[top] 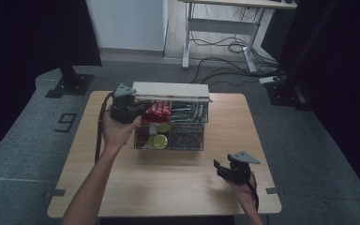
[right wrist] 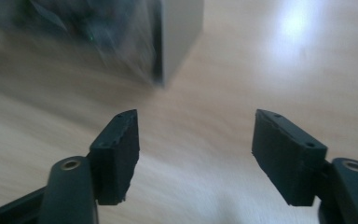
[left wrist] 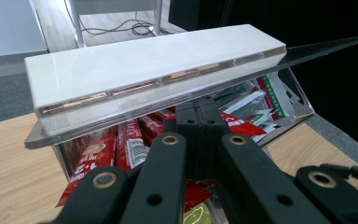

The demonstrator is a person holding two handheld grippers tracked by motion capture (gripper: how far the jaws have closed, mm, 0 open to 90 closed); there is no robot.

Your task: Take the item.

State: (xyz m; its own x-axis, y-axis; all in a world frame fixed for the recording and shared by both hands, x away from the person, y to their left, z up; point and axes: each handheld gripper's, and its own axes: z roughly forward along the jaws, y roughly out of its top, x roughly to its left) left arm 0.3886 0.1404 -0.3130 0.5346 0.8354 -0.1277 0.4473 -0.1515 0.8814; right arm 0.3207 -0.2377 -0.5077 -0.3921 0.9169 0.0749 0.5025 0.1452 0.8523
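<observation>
A clear organiser box (top: 171,129) is seen standing at the far middle of the wooden table (top: 168,183), its compartments filled with red sachets (top: 158,111), metal clips (top: 187,137) and a yellow-green round item (top: 159,141). Its lid (left wrist: 154,65), a white slab on a clear panel, is raised and tilted back over the far edge of the box. The left gripper (top: 124,110) is held at the box's left end, and in the left gripper view its jaws are seen brought fully together just under the lifted lid, with the sachets (left wrist: 121,144) beyond them. Whether anything thin is pinched between them cannot be told. The right gripper (top: 232,168) is held well apart from the box, near the table's right front, above bare wood; its jaws stand apart with nothing between them, as the right gripper view shows, and a corner of the box (right wrist: 177,37) is seen blurred beyond.

The lid is judged to be the weak point: if it is supported only by the closed left jaws, a small slip of that hand could let it drop onto the contents. A push from the left end could also slide the light box across the smooth table, since it is not braced by the right gripper.
</observation>
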